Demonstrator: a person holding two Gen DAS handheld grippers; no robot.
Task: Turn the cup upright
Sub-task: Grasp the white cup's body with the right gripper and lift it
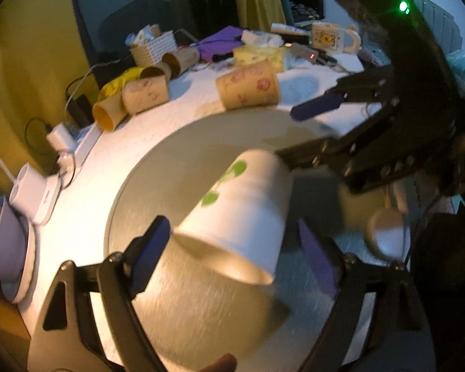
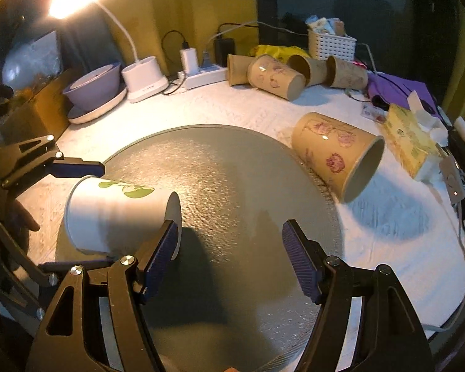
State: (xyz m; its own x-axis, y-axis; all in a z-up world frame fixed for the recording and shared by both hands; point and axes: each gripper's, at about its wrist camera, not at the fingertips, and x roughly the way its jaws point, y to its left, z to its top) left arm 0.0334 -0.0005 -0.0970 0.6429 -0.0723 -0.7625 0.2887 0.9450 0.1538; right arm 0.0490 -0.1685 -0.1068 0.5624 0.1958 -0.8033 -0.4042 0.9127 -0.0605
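1. Cup (image 1: 241,214): on its side on the mat (image 2: 232,186), between left gripper (image 1: 232,257) jaws, not yet upright
2. Left jaws: spread, apparently not gripping
3. Right gripper (image 2: 229,260): jaws released, empty, cup base at its left jaw

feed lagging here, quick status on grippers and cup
Left gripper open around white cup, which lies on its side. Right gripper open, empty. Floral cup lying nearby, not blocking.
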